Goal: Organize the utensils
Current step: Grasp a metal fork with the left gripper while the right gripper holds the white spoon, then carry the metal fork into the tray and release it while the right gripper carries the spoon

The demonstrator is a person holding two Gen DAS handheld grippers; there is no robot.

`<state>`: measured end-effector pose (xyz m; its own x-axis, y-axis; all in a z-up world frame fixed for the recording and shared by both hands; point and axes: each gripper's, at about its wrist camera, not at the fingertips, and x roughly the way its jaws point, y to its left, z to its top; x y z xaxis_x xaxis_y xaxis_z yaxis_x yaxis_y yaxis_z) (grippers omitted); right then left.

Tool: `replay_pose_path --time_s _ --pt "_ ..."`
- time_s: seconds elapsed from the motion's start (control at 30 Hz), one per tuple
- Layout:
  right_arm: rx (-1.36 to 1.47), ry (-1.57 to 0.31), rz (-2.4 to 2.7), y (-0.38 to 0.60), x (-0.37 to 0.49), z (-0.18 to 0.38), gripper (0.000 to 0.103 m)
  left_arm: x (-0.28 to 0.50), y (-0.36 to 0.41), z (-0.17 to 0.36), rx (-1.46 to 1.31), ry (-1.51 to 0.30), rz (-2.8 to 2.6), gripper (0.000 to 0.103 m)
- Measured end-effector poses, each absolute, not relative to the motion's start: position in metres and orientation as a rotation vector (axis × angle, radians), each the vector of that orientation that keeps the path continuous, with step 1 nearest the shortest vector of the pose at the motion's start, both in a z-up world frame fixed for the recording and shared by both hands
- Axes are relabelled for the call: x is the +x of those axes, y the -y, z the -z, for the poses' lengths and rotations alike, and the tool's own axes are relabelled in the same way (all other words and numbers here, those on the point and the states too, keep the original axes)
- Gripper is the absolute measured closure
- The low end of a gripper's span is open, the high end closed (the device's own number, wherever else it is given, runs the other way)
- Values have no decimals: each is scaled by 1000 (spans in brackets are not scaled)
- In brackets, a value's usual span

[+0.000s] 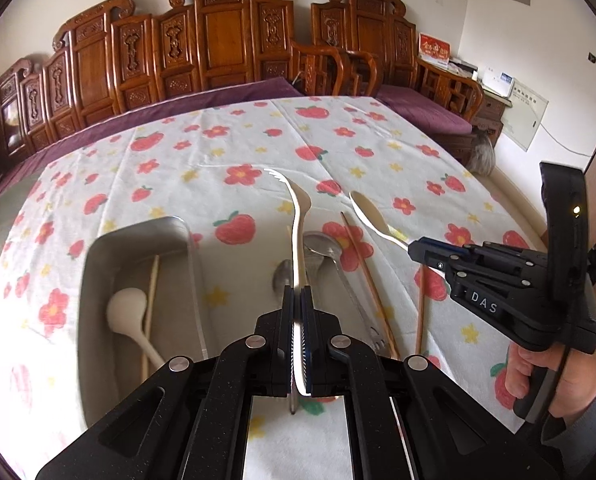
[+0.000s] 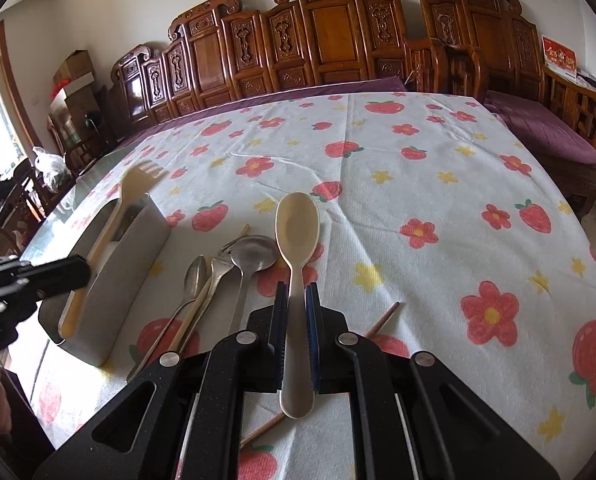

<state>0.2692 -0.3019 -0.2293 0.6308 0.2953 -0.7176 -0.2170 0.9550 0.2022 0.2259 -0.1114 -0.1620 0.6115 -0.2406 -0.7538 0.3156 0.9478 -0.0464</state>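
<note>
The left gripper [image 1: 298, 312] is clenched on the handle of a cream fork [image 1: 298, 216], seen edge-on, tines curling up toward 12 o'clock and the handle end poking out behind the jaws. The fork looks like light, stiff plastic or melamine with a glossy, slippery face; a pinch on the flat of the handle, as here, should hold, though a thin edge could twist between the pads. The gripper points steeply down over the surface [image 1: 378, 140], and the fork hangs clear of the cloth. At 9 o'clock from it sits the grey bin [image 1: 137, 236], holding a white spoon [image 1: 127, 312] and a pale chopstick [image 1: 152, 300].

The right gripper [image 2: 296, 320] grasps a cream spoon [image 2: 296, 232] mid-handle, bowl toward 12 o'clock, the handle's end jutting out behind the jaws. It too seems light, rigid and smooth; gripping nearer the bowl would cut any swing. This gripper also tilts down, and the hand [image 1: 538, 376] wraps its grip at 4 o'clock in the left view.

At 10 o'clock from the right gripper lie metal spoons [image 2: 253, 254] and a metal fork [image 2: 215, 276], heavier and slicker, best taken at the handle. A brown chopstick [image 2: 382, 320] lies at 3 o'clock, thin and prone to roll.
</note>
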Motion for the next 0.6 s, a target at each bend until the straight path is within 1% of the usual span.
replay_pose_path --time_s 0.2,0.6 --pt "90 -830 -308 292 262 226 92 220 84 148 74 -831 300 101" --pt "80 -799 -330 276 241 213 92 206 55 146 62 -830 269 101"
